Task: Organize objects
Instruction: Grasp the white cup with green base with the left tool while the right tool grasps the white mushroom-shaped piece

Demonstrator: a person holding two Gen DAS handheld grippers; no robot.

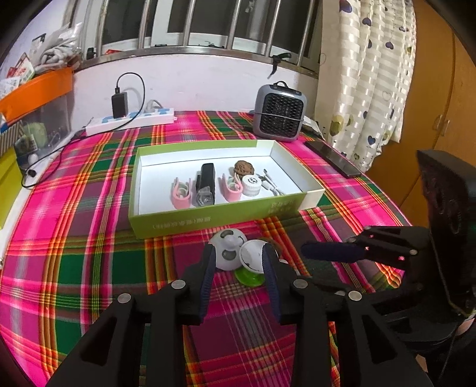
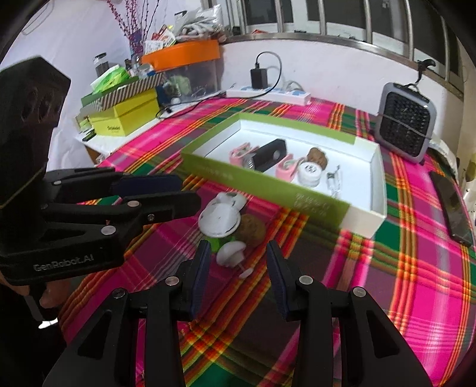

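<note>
Pink-green plaid tablecloth (image 1: 89, 238) under barred window (image 1: 208, 23), both hand-held grippers (image 1: 241, 262) (image 2: 238, 262) spread apart, empty.

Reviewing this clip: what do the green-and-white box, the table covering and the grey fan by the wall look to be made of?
Green-and-white box: apparently printed cardboard, with thin folded walls, matte white inside and a faint sheen outside. Table covering: woven fabric, likely cotton or synthetic; the plaid lines ripple softly. Grey fan: probably moulded plastic, with a smooth matte shell, rounded corners and a dark grille.

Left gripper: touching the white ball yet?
Cannot tell. In the left wrist view the left gripper brackets the white ball, but no gap or contact shows plainly.
</note>
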